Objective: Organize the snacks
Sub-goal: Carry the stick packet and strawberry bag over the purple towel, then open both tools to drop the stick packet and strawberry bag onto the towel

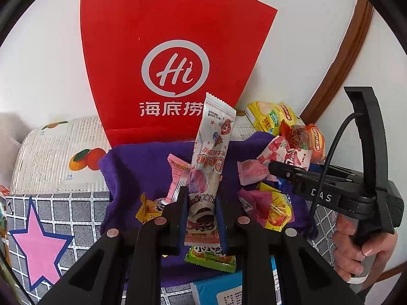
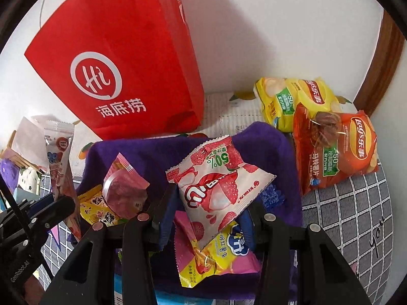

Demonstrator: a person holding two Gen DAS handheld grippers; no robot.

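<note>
Big red paper bag (image 1: 175, 50) with a white "Hi" circle logo. In front of it, a deep purple cloth (image 2: 157, 152). Right of the bag, a yellow chip bag (image 2: 292, 99) and an orange one (image 2: 338, 150). The table cover (image 1: 63, 211) below is grey with white grid lines plus a pink star (image 1: 38, 241) outlined in navy.

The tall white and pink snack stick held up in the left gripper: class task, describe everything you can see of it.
The snack stick is a long, narrow packet of glossy film, white at the top and shading pink, printed with stars, cartoon figures and a brown filled-roll picture low down. Its top seal is crimped and zigzag-cut. It stands nearly upright, leaning slightly right, clamped near its lower end between the pads of the left gripper, above the purple cloth and in front of the red paper bag. No other snack visibly touches it.
</note>
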